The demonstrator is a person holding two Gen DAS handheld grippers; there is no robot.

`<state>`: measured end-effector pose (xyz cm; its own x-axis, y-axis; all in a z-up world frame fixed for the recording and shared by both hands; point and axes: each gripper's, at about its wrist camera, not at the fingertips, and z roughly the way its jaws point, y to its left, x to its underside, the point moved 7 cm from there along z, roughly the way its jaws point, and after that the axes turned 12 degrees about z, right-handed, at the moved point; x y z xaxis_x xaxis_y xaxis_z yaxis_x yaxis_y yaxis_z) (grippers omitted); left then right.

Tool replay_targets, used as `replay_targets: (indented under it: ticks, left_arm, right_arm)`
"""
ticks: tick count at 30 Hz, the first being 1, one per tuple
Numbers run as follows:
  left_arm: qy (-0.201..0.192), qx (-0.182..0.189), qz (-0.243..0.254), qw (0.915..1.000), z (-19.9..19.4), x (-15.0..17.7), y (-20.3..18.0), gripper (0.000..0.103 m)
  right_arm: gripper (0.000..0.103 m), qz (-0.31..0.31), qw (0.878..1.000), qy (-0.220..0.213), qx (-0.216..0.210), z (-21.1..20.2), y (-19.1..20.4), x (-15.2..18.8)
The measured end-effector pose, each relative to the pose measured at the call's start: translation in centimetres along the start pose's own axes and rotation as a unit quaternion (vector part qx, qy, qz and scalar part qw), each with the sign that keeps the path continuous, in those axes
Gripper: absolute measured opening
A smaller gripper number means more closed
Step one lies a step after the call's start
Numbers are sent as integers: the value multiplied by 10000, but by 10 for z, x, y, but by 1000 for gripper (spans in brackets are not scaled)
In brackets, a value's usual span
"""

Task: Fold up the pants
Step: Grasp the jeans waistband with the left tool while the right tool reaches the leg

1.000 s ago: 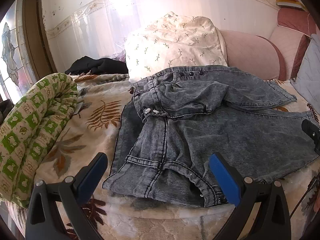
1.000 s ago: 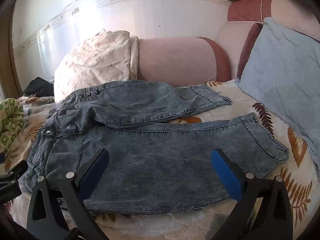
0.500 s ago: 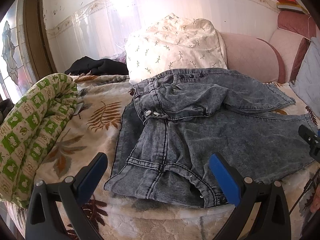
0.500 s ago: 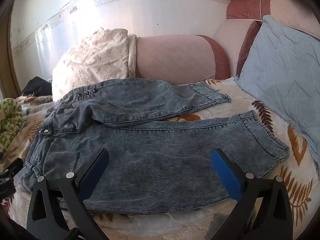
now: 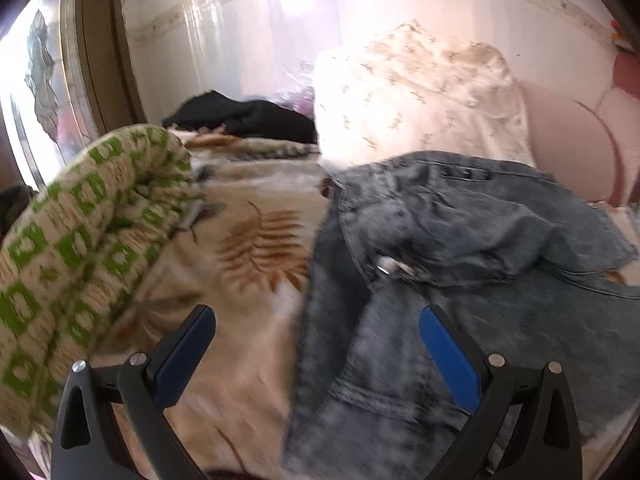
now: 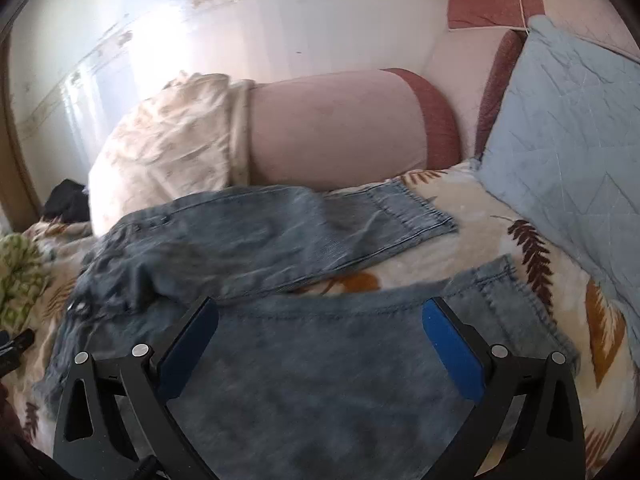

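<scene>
1. A rolled green-and-white checked quilt (image 5: 80,248) lies at the left edge of the bed, whose cream leaf-print blanket (image 5: 248,248) shows between quilt and denim.
2. The left claw (image 5: 316,344) is spread wide and empty, over the waistband end of the grey-blue washed denim pants (image 5: 460,248).
3. The pants (image 6: 320,360) lie flat on the bed, legs splayed toward the right.
4. The right claw (image 6: 320,328) is wide and empty above the near leg.
5. A pale blue quilted cushion (image 6: 568,140) leans at the right.
</scene>
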<state>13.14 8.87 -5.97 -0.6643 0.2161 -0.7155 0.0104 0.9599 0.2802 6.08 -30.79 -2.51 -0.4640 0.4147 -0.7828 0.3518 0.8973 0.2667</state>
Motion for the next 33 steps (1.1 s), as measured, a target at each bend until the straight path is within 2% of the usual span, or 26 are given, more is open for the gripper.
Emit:
replay_targets:
  ticks: [6, 10, 13, 17, 19, 23, 26, 29, 31, 33]
  left_arm:
    - [124, 22, 181, 9998, 25, -6, 2, 103]
    - [165, 152, 491, 9985, 40, -14, -3, 103]
    - [124, 75, 808, 9966, 56, -37, 1, 103]
    - [121, -107, 718, 9973, 85, -76, 20, 103]
    - [220, -187, 696, 9972, 105, -93, 25, 103]
    - [448, -71, 884, 9951, 139, -116, 19, 103]
    - [736, 245, 744, 9942, 166, -126, 18, 103]
    - [1236, 702, 309, 9894, 196, -127, 19, 103]
    - [1409, 1041, -63, 9845, 210, -128, 19, 100]
    - [1485, 1444, -426, 9774, 215, -127, 16, 78]
  right_arm:
    - [103, -48, 9999, -29, 138, 17, -23, -24]
    - [103, 25, 9997, 144, 186, 49, -41, -56]
    - [103, 69, 9981, 531, 300, 88, -52, -85]
    - [99, 412, 9945, 879, 401, 136, -62, -119]
    - [99, 457, 9936, 917, 467, 152, -61, -126]
    - [99, 183, 9931, 950, 662, 178, -51, -124]
    - [94, 36, 9909, 1060, 829, 192, -47, -118]
    - [93, 54, 9904, 1094, 848, 201, -46, -121]
    - [93, 64, 9905, 1079, 846, 207, -45, -127]
    - [93, -4, 9907, 1058, 861, 213, -40, -131]
